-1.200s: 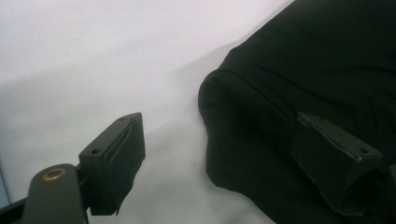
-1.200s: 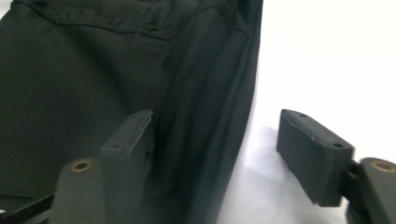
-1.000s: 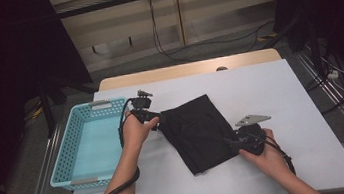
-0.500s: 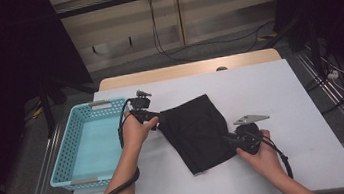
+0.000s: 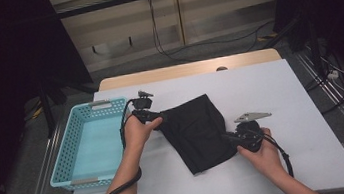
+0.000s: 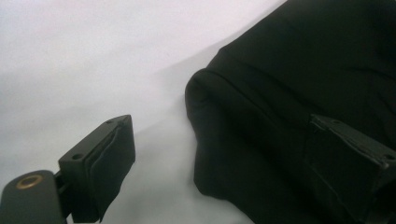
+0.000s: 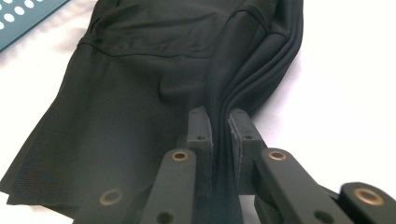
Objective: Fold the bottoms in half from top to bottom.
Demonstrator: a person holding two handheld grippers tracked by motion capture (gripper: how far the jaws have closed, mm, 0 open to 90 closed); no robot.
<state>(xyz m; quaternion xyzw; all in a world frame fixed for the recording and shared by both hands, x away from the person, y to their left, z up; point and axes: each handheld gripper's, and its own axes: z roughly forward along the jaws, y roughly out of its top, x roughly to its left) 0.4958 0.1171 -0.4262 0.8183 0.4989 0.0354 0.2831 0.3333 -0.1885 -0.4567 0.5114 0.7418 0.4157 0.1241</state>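
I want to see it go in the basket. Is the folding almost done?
Partly. The black cloth already lies folded on the table. The right gripper pinches its edge; the left gripper is open at a corner. The basket holds nothing yet.

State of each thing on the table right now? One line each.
Black cloth: folded, lying flat on the table, one edge pinched up.
Right gripper: shut on the cloth's edge.
Left gripper: open, jaws astride a corner of the cloth.
Blue basket: upright, empty.

folded black cloth (image 5: 197,131), flat on table
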